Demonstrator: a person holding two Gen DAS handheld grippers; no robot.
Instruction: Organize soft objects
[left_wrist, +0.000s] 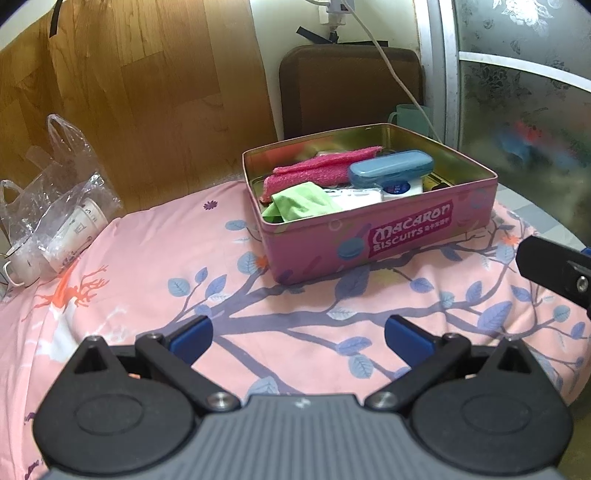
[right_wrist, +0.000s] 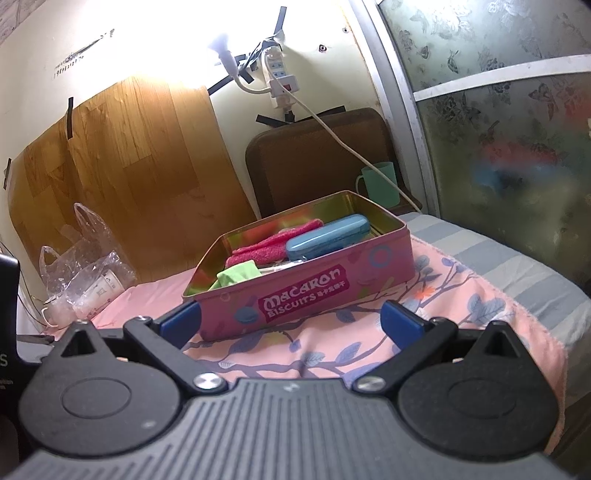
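Note:
A pink "Macaron Biscuits" tin (left_wrist: 406, 236) (right_wrist: 314, 295) stands open on a pink floral cloth (left_wrist: 184, 295). Inside lie a pink towel (left_wrist: 321, 168) (right_wrist: 266, 245), a green cloth (left_wrist: 299, 205) (right_wrist: 238, 275), a blue hard case (left_wrist: 391, 168) (right_wrist: 327, 236) and white packets (left_wrist: 354, 195). My left gripper (left_wrist: 298, 338) is open and empty, low over the cloth in front of the tin. My right gripper (right_wrist: 290, 323) is open and empty, just in front of the tin's near wall. Part of the right gripper (left_wrist: 557, 269) shows at the right edge of the left wrist view.
A clear plastic bag with paper cups (left_wrist: 62, 221) (right_wrist: 85, 273) lies at the left. A green mug (right_wrist: 380, 188), a brown cushion (left_wrist: 351, 88) and a white cable (right_wrist: 351, 147) stand behind the tin. A frosted glass door (right_wrist: 517, 147) is on the right.

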